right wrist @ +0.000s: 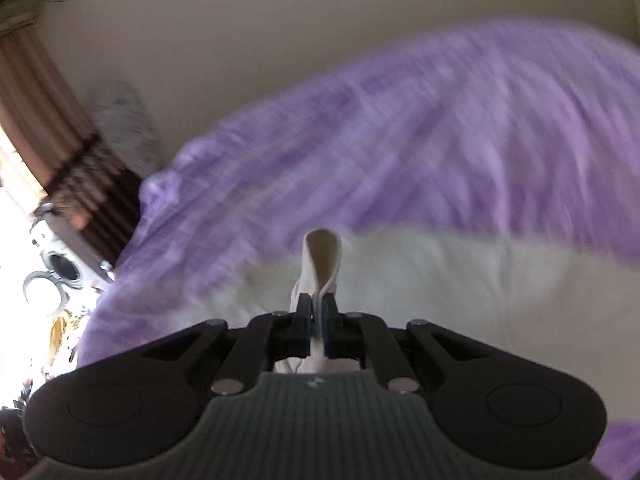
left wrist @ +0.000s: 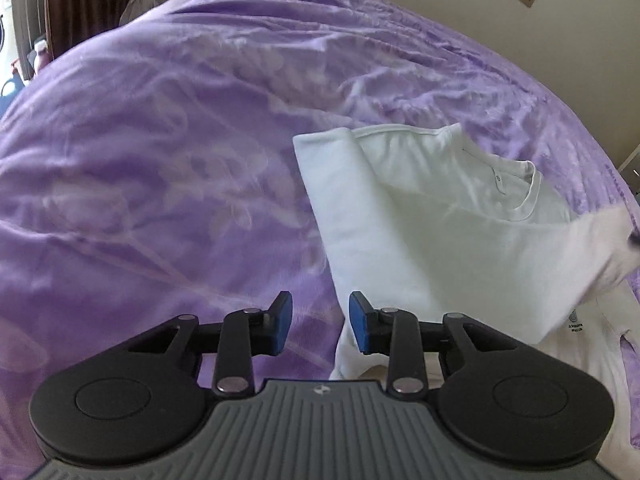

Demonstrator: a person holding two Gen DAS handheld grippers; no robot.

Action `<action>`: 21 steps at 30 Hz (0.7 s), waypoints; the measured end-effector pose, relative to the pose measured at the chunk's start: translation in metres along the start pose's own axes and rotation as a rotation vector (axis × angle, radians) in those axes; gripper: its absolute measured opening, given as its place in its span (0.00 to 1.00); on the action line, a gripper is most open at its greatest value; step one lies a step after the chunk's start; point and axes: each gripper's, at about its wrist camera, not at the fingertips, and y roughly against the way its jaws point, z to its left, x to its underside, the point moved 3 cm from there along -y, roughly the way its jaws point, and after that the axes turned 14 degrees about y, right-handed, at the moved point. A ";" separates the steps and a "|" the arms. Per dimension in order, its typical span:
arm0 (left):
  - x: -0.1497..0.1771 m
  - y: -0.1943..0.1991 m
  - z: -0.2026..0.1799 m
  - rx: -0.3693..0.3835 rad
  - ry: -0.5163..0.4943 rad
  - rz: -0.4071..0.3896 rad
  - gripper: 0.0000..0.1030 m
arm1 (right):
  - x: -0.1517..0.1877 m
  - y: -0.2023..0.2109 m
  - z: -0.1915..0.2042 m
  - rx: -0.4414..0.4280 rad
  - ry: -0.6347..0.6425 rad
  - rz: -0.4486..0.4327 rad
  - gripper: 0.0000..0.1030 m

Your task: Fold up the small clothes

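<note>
A small white shirt [left wrist: 432, 216] with a round collar lies partly folded on the purple bedspread [left wrist: 160, 160], right of centre in the left wrist view. My left gripper [left wrist: 320, 320] is open and empty, just above the shirt's lower left edge. My right gripper [right wrist: 318, 312] is shut on a fold of the white shirt [right wrist: 320, 264], which loops up between its fingers. The right wrist view is blurred by motion. The lifted right edge of the shirt shows at the far right of the left wrist view [left wrist: 600, 236].
The purple bedspread [right wrist: 400, 140] covers the bed in both views. A beige wall [left wrist: 520, 20] runs behind the bed. Brown curtains [right wrist: 48, 120] and a washing machine [right wrist: 60, 268] stand at the left.
</note>
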 end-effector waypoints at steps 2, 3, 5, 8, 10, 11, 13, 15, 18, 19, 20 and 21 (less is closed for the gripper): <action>-0.005 -0.002 0.003 0.014 0.025 0.000 0.37 | 0.018 -0.011 -0.018 0.008 -0.026 0.025 0.00; -0.009 -0.002 0.004 0.032 0.042 0.002 0.37 | 0.022 -0.016 -0.026 0.008 -0.033 0.031 0.00; -0.024 -0.002 0.002 0.075 0.091 -0.005 0.37 | 0.025 -0.020 -0.033 -0.004 -0.032 0.028 0.00; -0.048 -0.004 -0.001 0.090 0.159 -0.051 0.51 | 0.019 -0.018 -0.021 -0.018 0.016 0.017 0.00; -0.063 -0.014 -0.001 0.073 0.192 -0.063 0.54 | 0.014 -0.017 -0.011 -0.023 0.049 0.006 0.00; -0.068 -0.021 0.001 0.068 0.211 -0.053 0.54 | 0.012 -0.014 -0.009 -0.025 0.054 -0.002 0.00; -0.073 -0.037 0.009 0.075 0.265 -0.027 0.54 | 0.011 -0.009 -0.008 -0.033 0.043 -0.019 0.00; -0.074 -0.053 0.018 0.107 0.330 -0.010 0.54 | 0.010 -0.005 -0.009 -0.040 0.032 -0.017 0.00; -0.072 -0.069 0.029 0.177 0.431 0.002 0.35 | 0.011 -0.006 -0.005 -0.032 0.057 0.003 0.00; -0.071 -0.072 0.032 0.219 0.461 0.009 0.11 | 0.010 -0.006 -0.003 -0.030 0.065 0.002 0.00; -0.071 -0.074 0.033 0.239 0.477 0.014 0.04 | 0.009 -0.005 -0.001 -0.038 0.069 -0.004 0.00; -0.071 -0.074 0.033 0.239 0.480 -0.002 0.04 | 0.007 -0.002 0.003 -0.050 0.075 -0.015 0.00</action>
